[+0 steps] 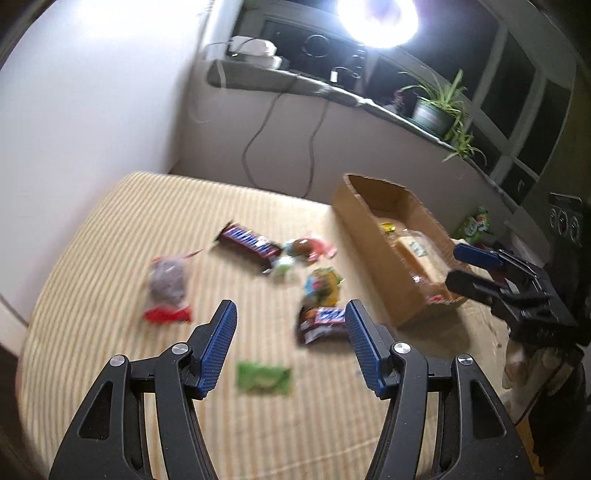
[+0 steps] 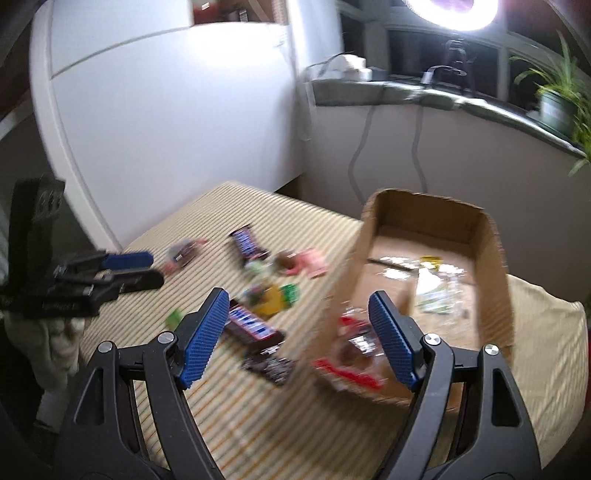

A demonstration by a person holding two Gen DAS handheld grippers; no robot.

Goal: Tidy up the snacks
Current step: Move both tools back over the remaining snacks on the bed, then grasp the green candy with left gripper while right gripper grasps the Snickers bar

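Several snack packs lie on a yellow striped cloth: a dark Snickers bar, a second bar, a clear bag with a red edge, a green pack and a yellow-green pack. A cardboard box at the right holds a bread bag; it also shows in the right wrist view. My left gripper is open and empty above the snacks. My right gripper is open and empty above the box's near wall, over a red-edged clear bag.
A windowsill runs behind the table with a potted plant, a ring lamp and hanging cables. A white wall stands at the left. A green bag lies beyond the box.
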